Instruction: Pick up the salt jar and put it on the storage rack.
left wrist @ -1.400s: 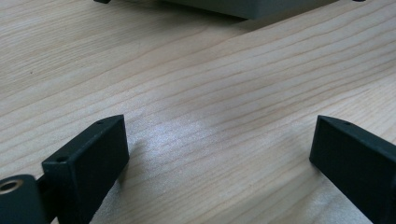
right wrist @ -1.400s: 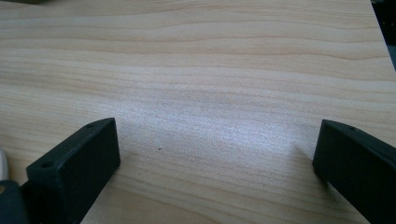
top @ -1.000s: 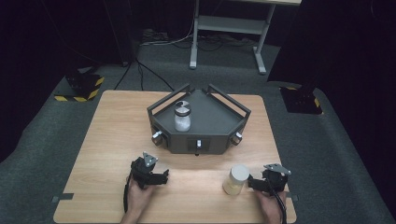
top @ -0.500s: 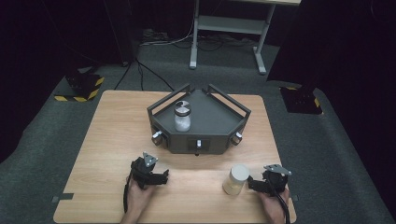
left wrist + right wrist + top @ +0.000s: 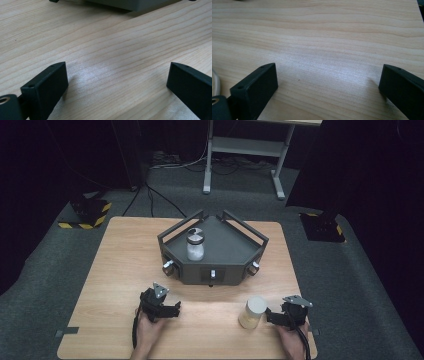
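A wooden table (image 5: 115,270) fills the middle of the high view, set on grey carpet. At its far middle stands a dark, angular tray (image 5: 235,247) with raised rails and small knobs along its front. Inside it, toward its left side, a clear jar (image 5: 195,246) with a silver lid stands upright, holding something white.

Near the table's front edge on the right stands a second jar (image 5: 252,312), pale and capped, upright on the bare wood. Just beside it, to its right, lies the right hand-held gripper (image 5: 276,316), its jaws pointing toward that jar but apart from it. In the right gripper view its jaws stand wide apart over bare wood with nothing between them.

The left hand-held gripper (image 5: 172,309) rests at front left, well apart from both jars, jaws spread wide and empty.
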A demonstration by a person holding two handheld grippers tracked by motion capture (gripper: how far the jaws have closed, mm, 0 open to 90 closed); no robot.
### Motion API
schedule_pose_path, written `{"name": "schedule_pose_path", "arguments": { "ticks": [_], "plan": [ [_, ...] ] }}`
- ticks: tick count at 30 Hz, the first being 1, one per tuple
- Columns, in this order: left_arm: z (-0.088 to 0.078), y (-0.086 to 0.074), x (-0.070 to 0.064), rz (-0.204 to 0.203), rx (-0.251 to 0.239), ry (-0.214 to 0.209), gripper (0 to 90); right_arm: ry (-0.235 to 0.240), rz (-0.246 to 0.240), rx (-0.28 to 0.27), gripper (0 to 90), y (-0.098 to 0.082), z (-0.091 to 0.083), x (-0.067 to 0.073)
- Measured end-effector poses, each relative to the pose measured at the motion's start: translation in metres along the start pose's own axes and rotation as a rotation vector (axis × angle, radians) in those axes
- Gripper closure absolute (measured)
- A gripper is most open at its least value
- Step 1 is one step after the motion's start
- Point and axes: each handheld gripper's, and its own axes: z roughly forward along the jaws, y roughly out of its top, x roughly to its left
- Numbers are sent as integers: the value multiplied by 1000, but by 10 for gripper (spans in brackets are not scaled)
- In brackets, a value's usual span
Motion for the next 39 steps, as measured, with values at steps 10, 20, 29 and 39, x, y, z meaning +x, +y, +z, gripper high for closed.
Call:
{"name": "schedule_pose_path", "arguments": {
  "ticks": [10,20,29,39],
  "plan": [
    [0,0,0,0,0,0,36,9,-4,-2,28,3,3,0],
    [0,0,0,0,0,0,36,14,-8,-5,36,3,3,-1],
    [0,0,0,0,0,1,37,13,-8,-5,36,3,3,-1],
    [0,0,0,0,0,1,38,13,-8,-5,36,3,3,-1]
  ]
}}
